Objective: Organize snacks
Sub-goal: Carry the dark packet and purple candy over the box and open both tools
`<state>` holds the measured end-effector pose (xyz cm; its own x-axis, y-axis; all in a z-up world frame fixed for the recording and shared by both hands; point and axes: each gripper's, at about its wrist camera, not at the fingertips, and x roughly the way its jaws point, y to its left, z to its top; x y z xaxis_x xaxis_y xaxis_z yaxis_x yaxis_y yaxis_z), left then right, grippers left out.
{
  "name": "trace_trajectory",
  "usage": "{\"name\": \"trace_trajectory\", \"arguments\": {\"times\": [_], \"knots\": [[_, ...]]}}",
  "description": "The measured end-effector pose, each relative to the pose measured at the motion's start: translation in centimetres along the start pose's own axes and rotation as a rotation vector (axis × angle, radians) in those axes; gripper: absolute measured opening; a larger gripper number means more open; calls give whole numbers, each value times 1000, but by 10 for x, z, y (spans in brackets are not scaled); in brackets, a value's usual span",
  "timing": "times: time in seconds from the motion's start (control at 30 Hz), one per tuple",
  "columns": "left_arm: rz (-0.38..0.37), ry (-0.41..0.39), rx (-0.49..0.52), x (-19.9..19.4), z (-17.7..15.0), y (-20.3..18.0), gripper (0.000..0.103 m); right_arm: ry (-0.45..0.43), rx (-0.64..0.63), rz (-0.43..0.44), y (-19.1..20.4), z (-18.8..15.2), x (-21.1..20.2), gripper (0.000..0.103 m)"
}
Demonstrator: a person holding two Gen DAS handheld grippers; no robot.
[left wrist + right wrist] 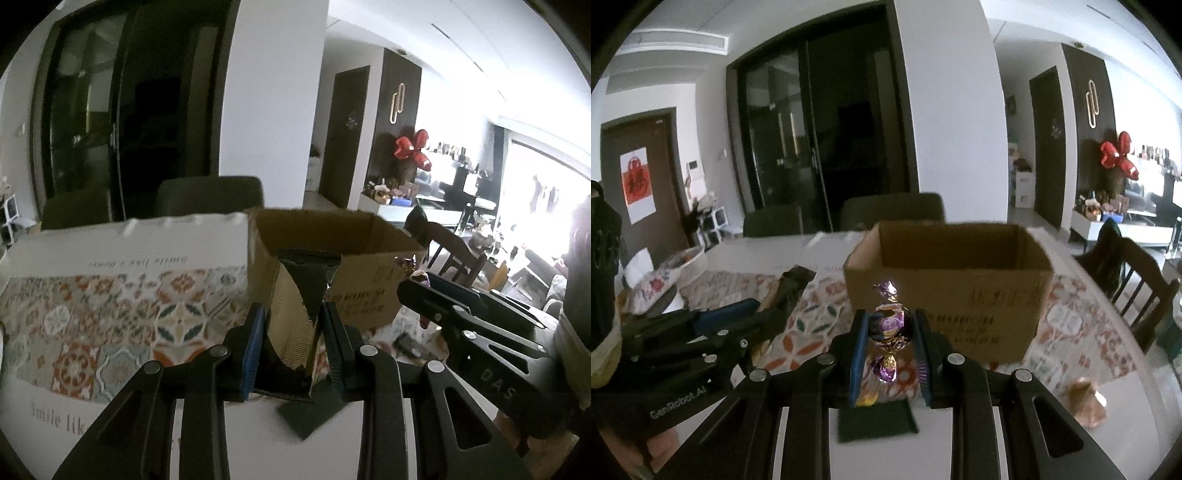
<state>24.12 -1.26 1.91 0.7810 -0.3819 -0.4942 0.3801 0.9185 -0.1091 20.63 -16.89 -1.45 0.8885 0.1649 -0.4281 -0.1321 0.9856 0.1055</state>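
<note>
Above the patterned surface [1082,332], before the open cardboard box [960,306] near its far edge, my right gripper [891,341] pinched a purple-wrapped candy [888,325] while my left gripper [291,334] clamped a black-and-tan snack packet [295,314].

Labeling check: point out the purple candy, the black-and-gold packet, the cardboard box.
purple candy [886,326], right wrist view, wrapped body.
black-and-gold packet [295,314], left wrist view, middle of wrapper.
cardboard box [960,317], right wrist view, front wall.

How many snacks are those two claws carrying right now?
2. The left claw grips a black and gold packet; the right claw grips a purple foil candy. Both are in front of the cardboard box, whose inside is hidden.
</note>
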Motion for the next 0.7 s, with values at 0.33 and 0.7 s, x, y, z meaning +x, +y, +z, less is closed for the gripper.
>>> {"name": "trace_trajectory", "arguments": {"times": [0.33,0.7], "knots": [[-5,-48,67,22,44,-14,32,-61,-10,-19,-24,38,9,25],[-26,-18,120,70,84,-23,32,-45,-22,-45,-50,71,41,25]]}}
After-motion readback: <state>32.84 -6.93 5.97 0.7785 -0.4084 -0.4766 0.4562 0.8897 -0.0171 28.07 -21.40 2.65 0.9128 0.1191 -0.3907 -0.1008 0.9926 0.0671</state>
